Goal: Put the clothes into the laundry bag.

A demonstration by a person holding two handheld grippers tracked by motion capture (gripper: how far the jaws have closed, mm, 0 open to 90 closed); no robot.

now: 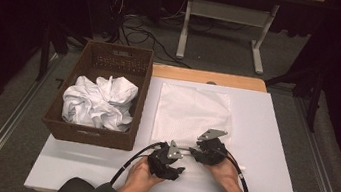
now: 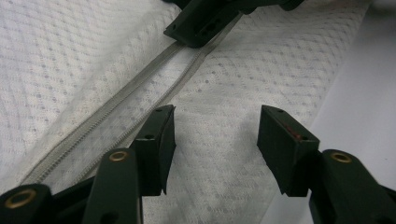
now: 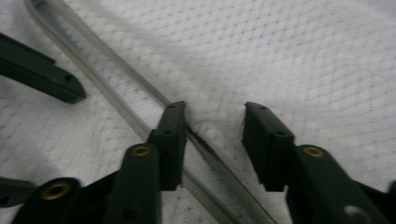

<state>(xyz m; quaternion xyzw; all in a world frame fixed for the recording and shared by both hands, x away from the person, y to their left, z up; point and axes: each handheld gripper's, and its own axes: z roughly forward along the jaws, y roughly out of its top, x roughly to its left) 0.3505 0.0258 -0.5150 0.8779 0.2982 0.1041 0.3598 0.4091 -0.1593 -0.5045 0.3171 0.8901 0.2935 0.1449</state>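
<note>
On the bench (image 1: pixel 271 155), just right of the wicker basket (image 1: pixel 97 138) of crumpled white cloth (image 1: pixel 99 102), lies a flat white mesh bag (image 1: pixel 191 110), its zipper (image 2: pixel 112 105) along the near edge. We hold both claws there. The left claw (image 2: pixel 215 140) stands half open over the fabric, gripping nothing. The right claw (image 3: pixel 214 140) is half open too, straddling a raised fold beside the zipper; no firm pinch shows. We should pin the fabric with one claw and pinch squarely at the zipper with the other.
</note>
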